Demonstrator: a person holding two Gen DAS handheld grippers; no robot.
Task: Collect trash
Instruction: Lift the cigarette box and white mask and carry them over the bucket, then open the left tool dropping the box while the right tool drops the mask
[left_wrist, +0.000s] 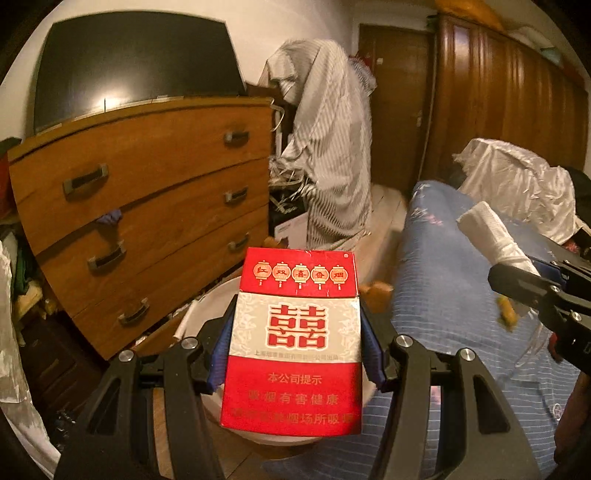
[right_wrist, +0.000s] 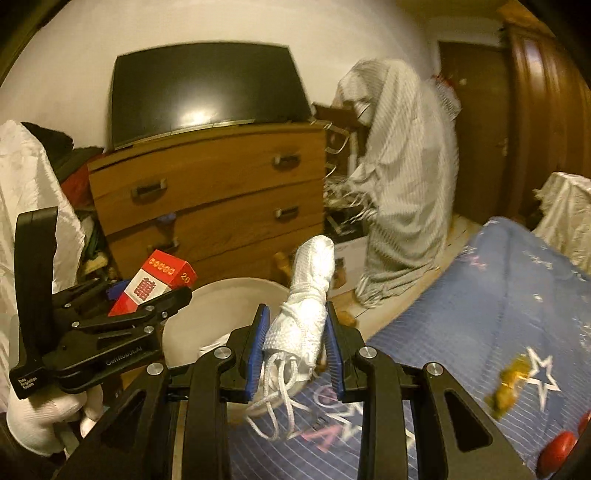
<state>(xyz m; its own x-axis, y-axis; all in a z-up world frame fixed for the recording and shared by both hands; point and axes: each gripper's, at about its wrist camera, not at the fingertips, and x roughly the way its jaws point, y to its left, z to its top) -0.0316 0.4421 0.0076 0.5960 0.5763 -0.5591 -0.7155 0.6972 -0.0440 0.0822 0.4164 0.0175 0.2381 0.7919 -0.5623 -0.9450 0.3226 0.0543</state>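
Wooden dresser (left_wrist: 147, 206), blue bedspread (left_wrist: 443, 295), white bucket (right_wrist: 229, 314)

Dim indoor light, warm yellow-orange cast in both views. A soft white glare patch sits on the dark flat television screen (left_wrist: 136, 70) (right_wrist: 207, 92), so light comes from behind the cameras. Heavy fisheye bending: the brown wooden chest of drawers (left_wrist: 147, 206) (right_wrist: 214, 195) bows, and black vignette fills the corners. The red-and-white cigarette pack (left_wrist: 295, 339) up close reads sharp, its print legible. Motion blur smears the grey striped draped cloth (left_wrist: 328, 147) (right_wrist: 402, 177) and the blue patterned bed cover (left_wrist: 443, 280) (right_wrist: 498, 314). Deep shadow lies in the lower left clutter.
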